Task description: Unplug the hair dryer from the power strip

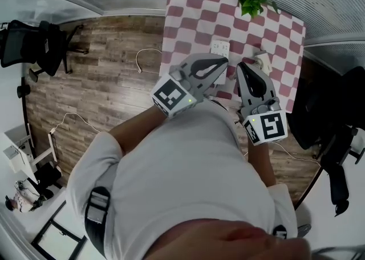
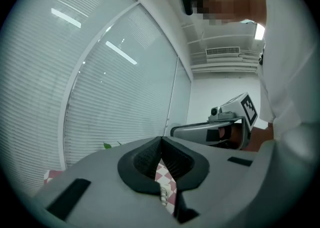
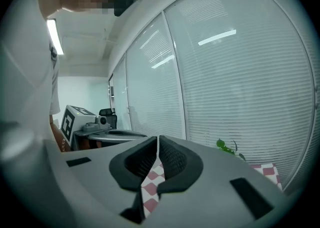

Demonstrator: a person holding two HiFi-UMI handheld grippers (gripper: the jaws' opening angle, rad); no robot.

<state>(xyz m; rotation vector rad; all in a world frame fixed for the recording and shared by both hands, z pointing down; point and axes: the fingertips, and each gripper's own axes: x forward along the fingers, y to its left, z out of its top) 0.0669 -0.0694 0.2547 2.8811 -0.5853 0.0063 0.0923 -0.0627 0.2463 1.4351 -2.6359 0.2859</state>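
Claws in the head view: the left claw (image 1: 221, 64) and right claw (image 1: 242, 69) hung high before the chest, well above the checked surface (image 1: 182, 8), so I judged neither was at work. The strip (image 1: 220, 48) lay beneath them; a pale thing just beside it was perhaps the dryer (image 1: 263, 61). No container showed.

Left gripper view: the pads (image 2: 149, 158) met, empty, facing blinds (image 2: 100, 97).

Right gripper view: the claw was together too, with nothing held.

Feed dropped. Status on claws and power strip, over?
Left claw shut, empty. Right claw shut, empty. White rectangular plastic power strip untouched on red-and-white checked table; plug not discernible. Nothing blocking it.
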